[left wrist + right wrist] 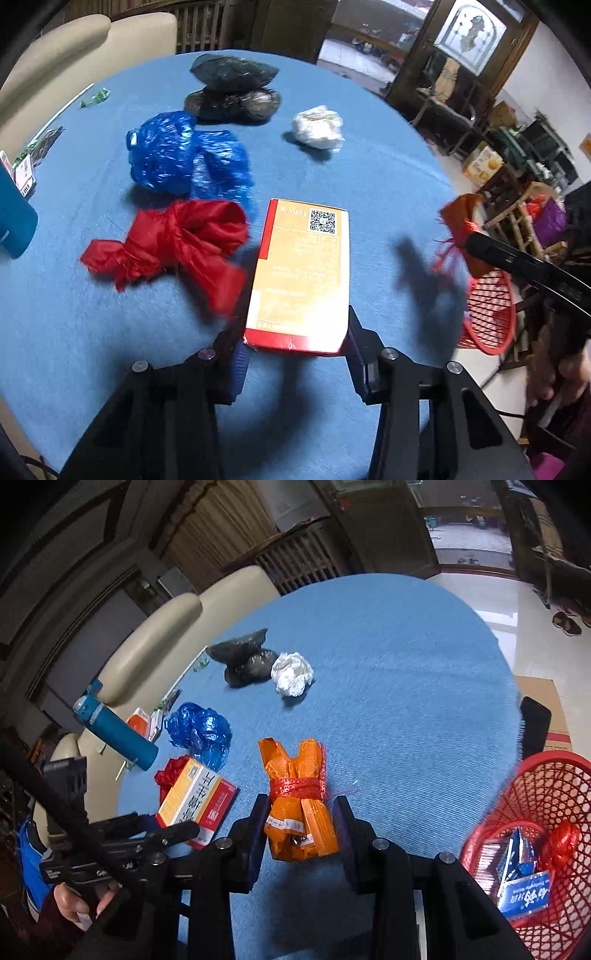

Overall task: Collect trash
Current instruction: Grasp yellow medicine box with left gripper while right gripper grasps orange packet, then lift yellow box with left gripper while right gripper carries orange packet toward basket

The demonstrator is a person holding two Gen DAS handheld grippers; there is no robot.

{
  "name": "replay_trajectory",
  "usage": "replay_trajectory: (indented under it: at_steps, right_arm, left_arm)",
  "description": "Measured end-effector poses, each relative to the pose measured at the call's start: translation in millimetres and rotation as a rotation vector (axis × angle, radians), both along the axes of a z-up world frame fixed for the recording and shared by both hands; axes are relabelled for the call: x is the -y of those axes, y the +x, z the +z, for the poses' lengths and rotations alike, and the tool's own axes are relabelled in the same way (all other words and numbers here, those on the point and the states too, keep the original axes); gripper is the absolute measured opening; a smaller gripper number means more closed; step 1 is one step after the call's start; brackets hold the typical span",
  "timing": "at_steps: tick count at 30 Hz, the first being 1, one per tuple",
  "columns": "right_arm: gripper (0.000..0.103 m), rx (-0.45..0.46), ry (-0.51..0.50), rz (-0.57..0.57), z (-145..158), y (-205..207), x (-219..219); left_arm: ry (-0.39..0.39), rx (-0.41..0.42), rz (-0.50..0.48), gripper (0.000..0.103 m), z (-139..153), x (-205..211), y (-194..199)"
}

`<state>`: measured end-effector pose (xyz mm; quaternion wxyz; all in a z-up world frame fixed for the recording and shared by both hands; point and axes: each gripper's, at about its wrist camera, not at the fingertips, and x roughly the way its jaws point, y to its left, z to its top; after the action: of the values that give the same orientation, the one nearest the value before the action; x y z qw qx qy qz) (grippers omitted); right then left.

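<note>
My left gripper [295, 347] is shut on an orange and red carton [301, 273], held above the blue table [388, 177]; it also shows in the right wrist view [195, 805]. My right gripper [301, 823] is shut on an orange wrapper bundle tied with red string [299, 805], which also shows in the left wrist view [461, 229]. A red plastic bag [173, 240], a blue plastic bag [188, 155], two black bags [232, 88] and a white paper wad [318, 127] lie on the table. A red mesh basket [554, 782] stands to the right below the table edge, holding several pieces of trash.
A teal bottle [118, 734] and small packets [142, 720] lie at the table's left edge. A cream sofa [74, 48] stands behind the table. A cardboard box [546, 709] sits on the floor past the basket. Wooden chairs and clutter [517, 206] are at the right.
</note>
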<state>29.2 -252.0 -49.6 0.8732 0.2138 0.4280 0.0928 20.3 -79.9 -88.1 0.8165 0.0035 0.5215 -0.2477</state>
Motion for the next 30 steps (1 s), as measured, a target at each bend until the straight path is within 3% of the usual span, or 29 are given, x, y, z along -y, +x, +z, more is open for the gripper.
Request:
replay_trajectory:
  at_steps: [5, 11, 19, 30]
  right_arm:
    - [0.037, 0.033, -0.001, -0.020, 8.5, -14.3, 5.3]
    - [0.037, 0.051, 0.014, -0.041, 16.5, -34.4, 16.5]
    - [0.037, 0.072, 0.011, -0.067, 26.0, -57.9, 26.1]
    - [0.037, 0.113, -0.028, -0.068, 41.0, -73.3, 24.8]
  left_arm:
    - [-0.040, 0.048, -0.066, 0.047, 23.5, 9.6, -27.6]
    - [-0.049, 0.127, -0.071, 0.048, 59.4, 17.5, -38.5]
    - [0.089, 0.276, -0.065, 0.048, 94.2, 49.1, -53.6]
    - [0.210, 0.364, -0.059, 0.048, 113.1, 68.2, -65.5]
